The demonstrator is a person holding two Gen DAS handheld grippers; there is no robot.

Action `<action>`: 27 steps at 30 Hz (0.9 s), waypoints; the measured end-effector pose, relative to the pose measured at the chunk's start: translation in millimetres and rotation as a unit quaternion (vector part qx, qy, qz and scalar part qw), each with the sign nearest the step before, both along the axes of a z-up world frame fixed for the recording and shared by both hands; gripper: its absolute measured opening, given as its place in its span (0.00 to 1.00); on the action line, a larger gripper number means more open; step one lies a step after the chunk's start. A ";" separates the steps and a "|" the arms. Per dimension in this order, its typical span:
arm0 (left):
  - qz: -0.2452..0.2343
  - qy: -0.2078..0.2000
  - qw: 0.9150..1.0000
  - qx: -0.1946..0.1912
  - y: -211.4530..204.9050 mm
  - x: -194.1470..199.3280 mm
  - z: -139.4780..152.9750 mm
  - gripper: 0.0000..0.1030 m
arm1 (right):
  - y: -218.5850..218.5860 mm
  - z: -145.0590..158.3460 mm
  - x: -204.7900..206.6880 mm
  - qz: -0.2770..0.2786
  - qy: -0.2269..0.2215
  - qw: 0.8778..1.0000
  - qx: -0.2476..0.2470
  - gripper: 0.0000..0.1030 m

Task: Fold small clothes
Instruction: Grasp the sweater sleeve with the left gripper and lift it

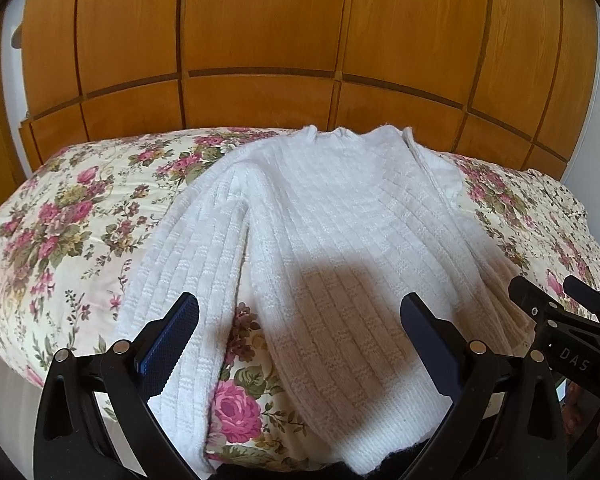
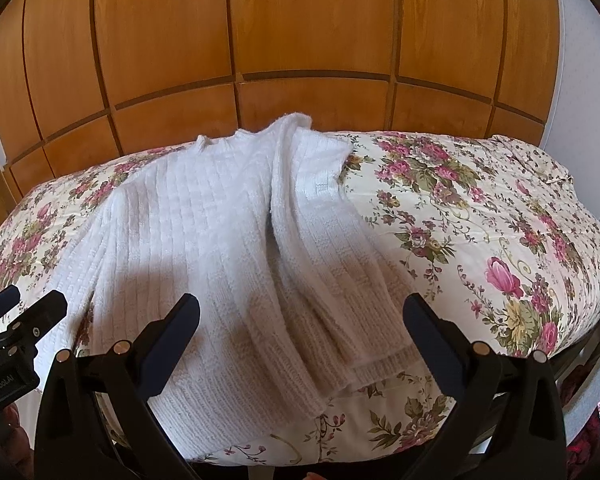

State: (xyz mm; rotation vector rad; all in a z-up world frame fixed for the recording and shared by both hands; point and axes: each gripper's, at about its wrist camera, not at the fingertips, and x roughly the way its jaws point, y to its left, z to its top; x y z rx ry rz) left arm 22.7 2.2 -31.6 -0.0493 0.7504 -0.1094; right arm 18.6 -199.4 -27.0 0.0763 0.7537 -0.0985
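- Left wrist view: the left gripper [image 1: 300,320] hangs spread wide, grasping nothing, above the white knit sweater [image 1: 320,232] lying flat on the floral bedspread [image 1: 60,220].
- Right wrist view: the right gripper [image 2: 300,320], fingers parted and empty, hovers over the sweater's hem, its sleeve [image 2: 324,240] folded down the sweater's right side.

Left black plastic two-finger gripper [image 1: 299,312]: blue knurled rubber pads [image 1: 168,340], silver round screws. Right black plastic two-finger gripper [image 2: 300,314]: same build, white "DAS" lettering on its body.

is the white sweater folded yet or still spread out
Mostly spread: the white sweater lies flat on the floral bedspread, body unfolded. Only its right sleeve lies over the body; the left sleeve lies alongside.
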 end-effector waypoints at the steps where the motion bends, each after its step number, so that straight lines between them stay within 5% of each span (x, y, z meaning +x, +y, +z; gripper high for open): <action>1: -0.002 0.003 1.000 -0.002 0.3 0.7 -0.3 0.97 | 0.1 0.1 0.2 0.000 0.001 1.000 0.000 0.98; 5: -0.022 0.031 0.999 -0.020 3.2 7.3 -5.5 0.97 | 0.6 -1.4 0.7 0.001 0.002 1.000 -0.001 0.98; 11: -0.017 0.070 0.990 -0.118 34.3 18.4 -24.5 0.97 | -2.6 -5.0 0.7 0.003 -0.014 1.000 0.015 0.98; 20: 0.067 -0.005 0.997 -0.036 102.2 12.2 -39.0 0.97 | -22.2 -22.7 9.9 0.009 -0.006 0.998 0.061 0.98; 24: 0.094 0.015 0.995 -0.042 144.8 9.8 -57.6 0.95 | -24.1 -24.3 10.0 0.006 -0.008 0.999 0.053 0.98; 27: 0.092 0.053 0.993 -0.060 157.2 9.5 -75.7 0.73 | -22.2 -25.8 9.7 0.009 -0.009 0.999 0.050 0.98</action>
